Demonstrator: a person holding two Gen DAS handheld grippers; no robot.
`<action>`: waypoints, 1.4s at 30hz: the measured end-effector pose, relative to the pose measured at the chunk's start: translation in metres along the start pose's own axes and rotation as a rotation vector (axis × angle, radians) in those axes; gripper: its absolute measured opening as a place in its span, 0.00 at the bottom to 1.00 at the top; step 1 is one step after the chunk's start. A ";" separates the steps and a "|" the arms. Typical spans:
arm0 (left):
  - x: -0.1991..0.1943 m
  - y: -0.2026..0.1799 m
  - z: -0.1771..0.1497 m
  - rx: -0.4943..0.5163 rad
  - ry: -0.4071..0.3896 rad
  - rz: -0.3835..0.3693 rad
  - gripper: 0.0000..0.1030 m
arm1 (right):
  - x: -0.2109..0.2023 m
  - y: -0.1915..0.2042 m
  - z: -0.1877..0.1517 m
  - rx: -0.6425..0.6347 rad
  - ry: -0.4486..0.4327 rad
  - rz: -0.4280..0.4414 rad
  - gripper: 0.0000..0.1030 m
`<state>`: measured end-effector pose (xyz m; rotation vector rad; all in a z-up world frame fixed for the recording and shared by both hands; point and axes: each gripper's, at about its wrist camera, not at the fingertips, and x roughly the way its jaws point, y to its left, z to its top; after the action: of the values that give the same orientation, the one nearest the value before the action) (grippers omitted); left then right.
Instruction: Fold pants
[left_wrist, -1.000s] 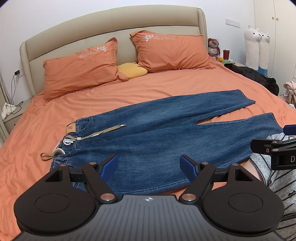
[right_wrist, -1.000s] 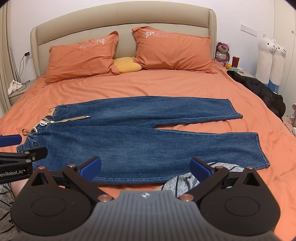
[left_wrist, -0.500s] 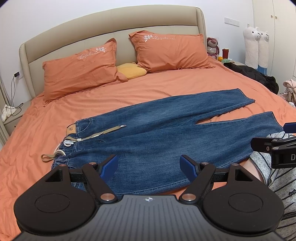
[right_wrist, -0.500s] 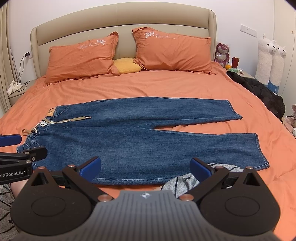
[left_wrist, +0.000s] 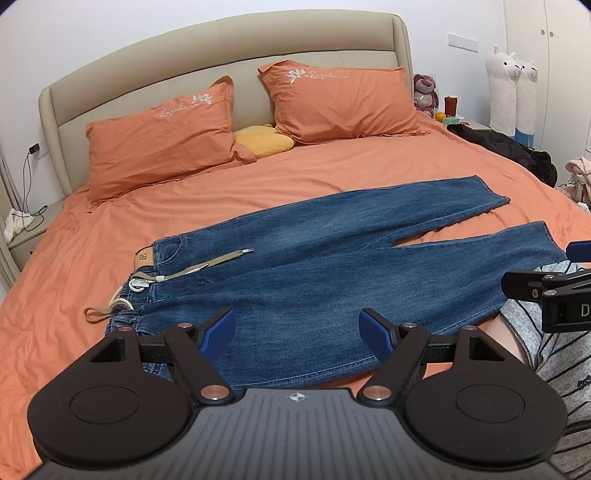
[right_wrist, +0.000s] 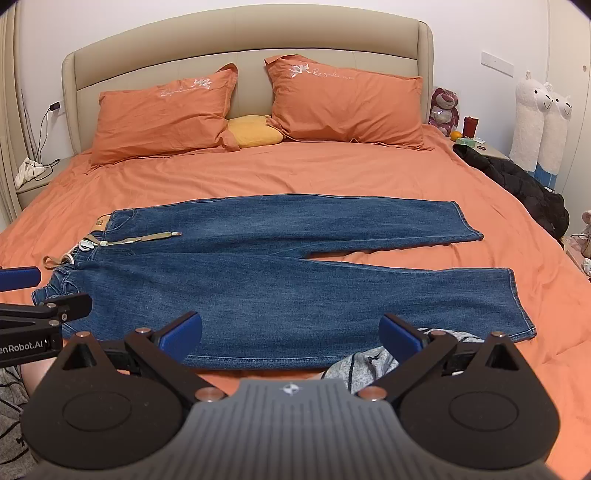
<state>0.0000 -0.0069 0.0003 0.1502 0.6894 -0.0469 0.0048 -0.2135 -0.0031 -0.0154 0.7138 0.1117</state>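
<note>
1. Denim jeans (right_wrist: 280, 273) lie flat across the orange bed sheet (right_wrist: 332, 170), waistband at 9 o'clock, legs toward 3 o'clock.
2. Left gripper (left_wrist: 297, 330) and right gripper (right_wrist: 290, 334) hover at 6 o'clock, jaws spread, holding nothing.

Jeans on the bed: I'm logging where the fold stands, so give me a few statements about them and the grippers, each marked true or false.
1. The jeans lie spread flat on the orange bed, with no fold made yet. True.
2. The left gripper is shut on the waistband. False: it is open, with denim showing in the gap, and holds nothing.
3. The two legs lie stacked one on the other. False: they lie side by side, parted toward the hems.
4. The right gripper is open and holds nothing. True.
5. The beige drawstring lies on the denim near the waistband. True.
</note>
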 end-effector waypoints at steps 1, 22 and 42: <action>0.000 0.000 0.000 0.000 0.000 0.000 0.86 | 0.000 0.000 0.000 0.000 0.000 -0.001 0.95; 0.014 0.019 0.006 0.065 -0.012 -0.003 0.86 | 0.019 -0.046 0.001 0.066 -0.032 0.008 0.95; 0.105 0.118 0.028 0.436 0.270 -0.260 0.74 | 0.120 -0.222 0.053 -0.076 0.146 -0.213 0.42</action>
<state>0.1091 0.1065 -0.0309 0.4915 0.9590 -0.4343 0.1528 -0.4199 -0.0468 -0.1733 0.8486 -0.0676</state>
